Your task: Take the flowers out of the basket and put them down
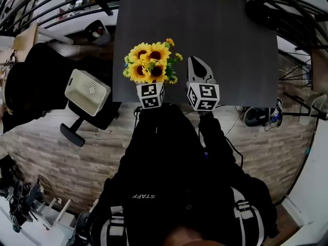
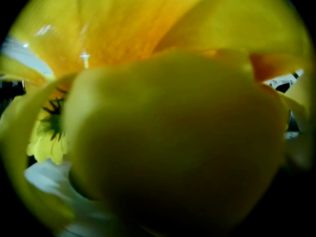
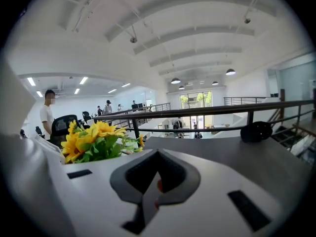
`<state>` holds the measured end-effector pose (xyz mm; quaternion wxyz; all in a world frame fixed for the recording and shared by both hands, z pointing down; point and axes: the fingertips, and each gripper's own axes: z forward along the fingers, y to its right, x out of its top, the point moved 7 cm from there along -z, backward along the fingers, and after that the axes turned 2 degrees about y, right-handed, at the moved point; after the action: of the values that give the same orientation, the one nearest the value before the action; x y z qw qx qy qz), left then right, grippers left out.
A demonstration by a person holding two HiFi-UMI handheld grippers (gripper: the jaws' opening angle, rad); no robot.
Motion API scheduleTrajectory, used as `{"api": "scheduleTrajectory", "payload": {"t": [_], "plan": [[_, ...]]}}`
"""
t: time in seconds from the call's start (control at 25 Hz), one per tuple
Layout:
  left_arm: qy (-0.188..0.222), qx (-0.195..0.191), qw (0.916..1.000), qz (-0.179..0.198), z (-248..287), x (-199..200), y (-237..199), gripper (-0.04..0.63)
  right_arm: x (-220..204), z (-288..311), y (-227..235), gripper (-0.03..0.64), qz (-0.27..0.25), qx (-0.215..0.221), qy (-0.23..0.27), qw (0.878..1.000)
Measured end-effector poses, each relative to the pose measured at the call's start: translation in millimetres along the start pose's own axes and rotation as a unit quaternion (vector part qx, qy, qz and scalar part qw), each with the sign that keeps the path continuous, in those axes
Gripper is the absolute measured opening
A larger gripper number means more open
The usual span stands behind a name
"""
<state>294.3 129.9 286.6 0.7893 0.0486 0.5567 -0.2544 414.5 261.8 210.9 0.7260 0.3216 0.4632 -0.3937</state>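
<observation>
A bunch of yellow sunflowers [image 1: 150,63] with green leaves stands over the near edge of the dark table [image 1: 230,40], right in front of my left gripper's marker cube [image 1: 150,95]. Its jaws are hidden under the blooms. Blurred yellow petals [image 2: 163,107] fill the left gripper view. My right gripper [image 1: 195,61] lies just right of the bunch, shut, with nothing in it. In the right gripper view the closed white jaws [image 3: 158,154] fill the foreground, and the sunflowers [image 3: 96,141] show at the left. The white basket [image 1: 87,91] sits on a black chair left of the table.
A dark rounded object [image 3: 256,131] lies at the table's far right, in front of a black railing [image 3: 207,111]. A black office chair [image 1: 84,119] with the basket stands left of the table. Cables and a shoe [image 1: 274,116] lie on the floor at the right.
</observation>
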Motion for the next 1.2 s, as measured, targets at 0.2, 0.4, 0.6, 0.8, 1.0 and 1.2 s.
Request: {"api": "scheduleTrajectory", "payload": {"t": [0.2,0.4,0.6,0.8,1.0,1.2], "plan": [[-0.012,-0.004,0.9999,0.009,35,-18,8,0.538,-15,20,24,0.012,0.008,0.001,-0.013,1.000],[-0.028,-0.004,0.9994,0.019,65,-42,7,0.538,-36,37,42,0.012,0.015,0.002,-0.032,0.999],[-0.049,-0.001,0.9986,0.020,98,-78,-8,0.538,-66,64,53,0.012,0.023,-0.001,-0.057,0.998],[-0.077,-0.003,0.9965,0.033,118,-115,-22,0.538,-90,82,52,0.012,0.019,0.006,-0.075,0.997],[-0.077,0.000,0.9967,0.026,125,-127,-24,0.538,-96,85,52,0.012,0.021,0.013,-0.084,0.996],[-0.078,-0.021,0.9965,0.020,123,-128,-26,0.540,-97,84,48,0.012,0.017,0.020,-0.088,0.996]]}}
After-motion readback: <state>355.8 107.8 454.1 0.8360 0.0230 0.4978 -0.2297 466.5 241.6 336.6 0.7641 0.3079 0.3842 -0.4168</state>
